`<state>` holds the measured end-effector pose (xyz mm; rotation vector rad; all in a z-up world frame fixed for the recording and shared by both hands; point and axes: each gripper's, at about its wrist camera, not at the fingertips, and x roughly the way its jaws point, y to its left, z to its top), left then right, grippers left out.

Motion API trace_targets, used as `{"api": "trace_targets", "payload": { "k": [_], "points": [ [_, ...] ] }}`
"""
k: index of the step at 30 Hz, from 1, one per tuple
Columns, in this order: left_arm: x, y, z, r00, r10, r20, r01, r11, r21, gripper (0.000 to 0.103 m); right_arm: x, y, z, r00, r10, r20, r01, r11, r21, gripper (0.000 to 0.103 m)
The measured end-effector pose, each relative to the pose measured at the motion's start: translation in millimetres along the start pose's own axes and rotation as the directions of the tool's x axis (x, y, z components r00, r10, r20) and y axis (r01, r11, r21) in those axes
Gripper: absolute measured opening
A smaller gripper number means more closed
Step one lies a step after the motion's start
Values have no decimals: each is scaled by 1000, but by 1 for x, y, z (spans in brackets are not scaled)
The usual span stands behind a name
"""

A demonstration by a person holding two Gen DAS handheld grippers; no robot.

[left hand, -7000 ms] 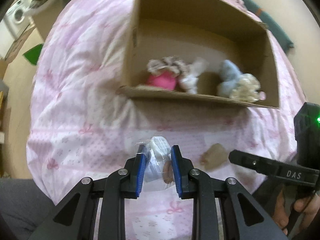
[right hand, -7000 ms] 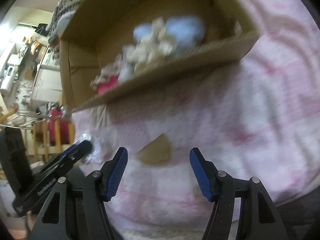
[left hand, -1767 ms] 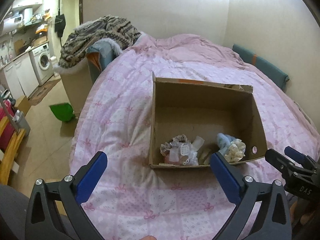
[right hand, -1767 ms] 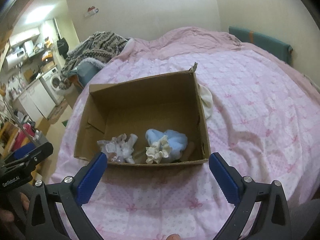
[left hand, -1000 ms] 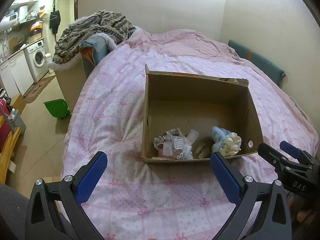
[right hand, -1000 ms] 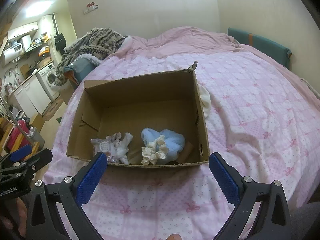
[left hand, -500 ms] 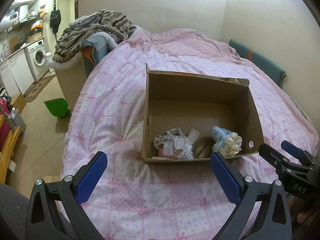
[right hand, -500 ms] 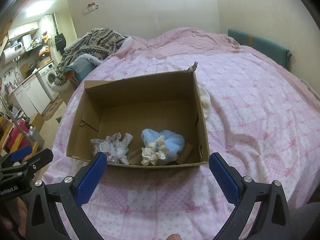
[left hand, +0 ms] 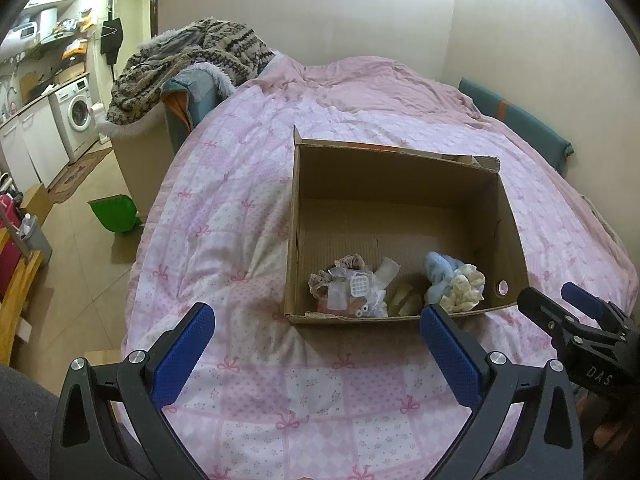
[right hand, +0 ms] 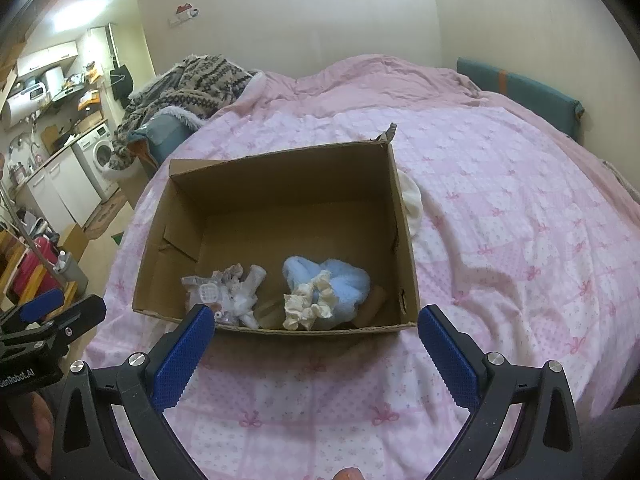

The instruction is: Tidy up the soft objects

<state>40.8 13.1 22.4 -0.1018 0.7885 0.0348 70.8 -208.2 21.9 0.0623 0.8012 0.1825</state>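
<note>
An open cardboard box (left hand: pixel 400 168) stands on the pink bedspread; it also shows in the right wrist view (right hand: pixel 280 168). Inside lie a blue fluffy item with a cream scrunchie (left hand: pixel 456 282) (right hand: pixel 320 290), a bagged bundle of small soft items (left hand: pixel 348 290) (right hand: pixel 228 294) and a tan piece (left hand: pixel 406 300). My left gripper (left hand: pixel 318 352) is wide open and empty, held back above the bed in front of the box. My right gripper (right hand: pixel 316 354) is wide open and empty, also in front of the box.
The pink quilted bed (left hand: pixel 240 208) fills the scene. A patterned blanket pile (left hand: pixel 192 56) lies on a chair at the back left. A green bin (left hand: pixel 114 212) stands on the floor. A white cloth (right hand: pixel 412 200) sits beside the box's right wall.
Seven seconds ago my left gripper held a bagged item and a tan piece lay on the bed; both are now in the box. Both grippers have opened and pulled back; almost still in the last second.
</note>
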Motion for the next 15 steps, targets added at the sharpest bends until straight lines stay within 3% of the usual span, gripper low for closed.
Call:
{"api": "trace_targets", "payload": {
  "k": [15],
  "points": [
    [3,-1,-4,1000,-1,-4,1,1000,4,102,1,-1,0,1000,1,-5,-1,1000,9,103]
  ]
}}
